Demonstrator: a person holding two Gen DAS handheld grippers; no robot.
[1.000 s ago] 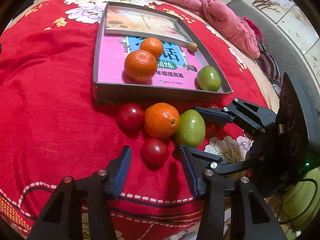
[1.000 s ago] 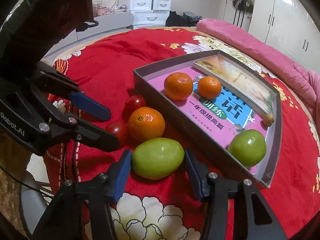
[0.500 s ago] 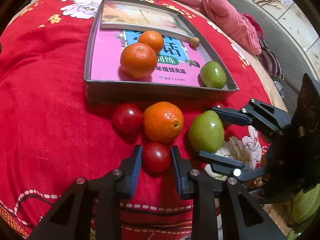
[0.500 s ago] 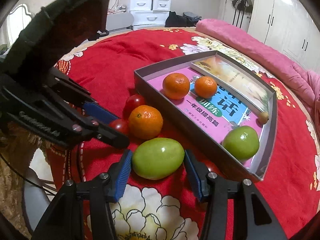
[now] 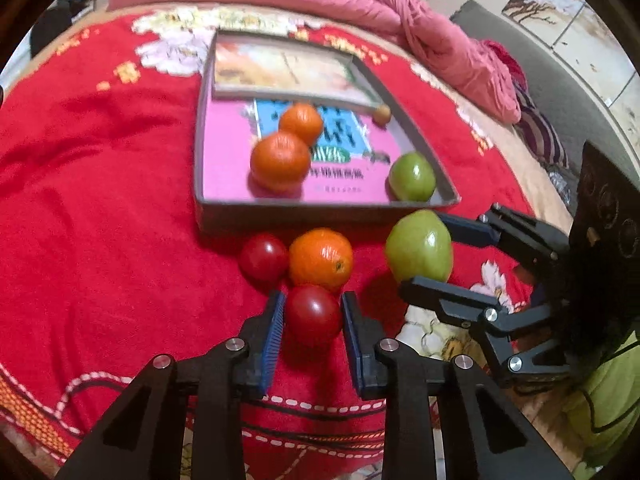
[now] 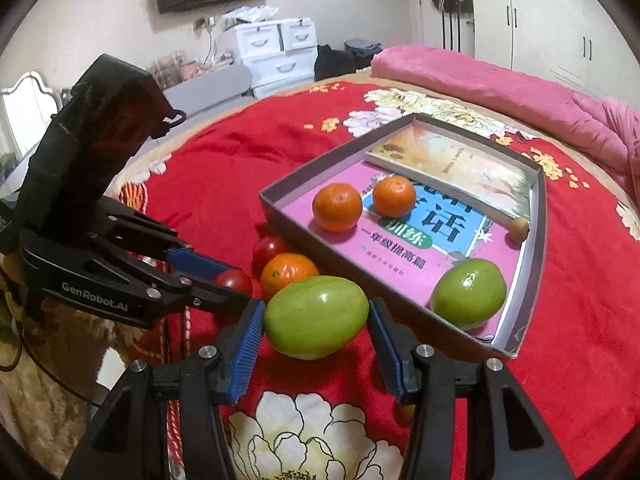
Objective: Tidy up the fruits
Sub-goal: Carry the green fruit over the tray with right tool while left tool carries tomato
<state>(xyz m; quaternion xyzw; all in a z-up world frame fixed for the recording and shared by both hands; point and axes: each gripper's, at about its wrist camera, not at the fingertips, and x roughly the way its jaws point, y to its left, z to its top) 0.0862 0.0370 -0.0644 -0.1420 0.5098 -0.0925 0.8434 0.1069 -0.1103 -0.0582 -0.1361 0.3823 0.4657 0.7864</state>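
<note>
Our left gripper (image 5: 312, 314) sits low in the centre of the left wrist view, its blue pads (image 5: 274, 330) narrowed onto a small red tomato (image 5: 313, 313); both pads look to be touching its sides, so we judge it held. Our right gripper (image 6: 316, 330), bottom centre of its own view, is set wider around a large green fruit (image 6: 316, 316), with the left pad against the skin and the right pad at its edge. That fruit appears lifted clear of the red bedspread (image 5: 100, 220), though we cannot be sure.

Just above the tomato in the left view lie a loose orange (image 5: 321, 261), touching it, and a second tomato (image 5: 264, 258) to the upper left of it. Beyond them, in the upper middle, is the grey box (image 5: 320, 212), lined with books and holding two oranges (image 5: 281, 161), another green fruit (image 5: 412, 177) in its lower right corner and a small brown fruit (image 5: 382, 114).

We see these risks:
- The tomato is soft, and a harder squeeze could split it.
- Lifting the tomato may nudge the orange and set it rolling on the soft cover.
- The green fruit is smooth and wide, so a shallow grip could let it slip.
- The two grippers are close, and crossing toward the box could make them collide.
- A low carry could catch the box wall.
</note>
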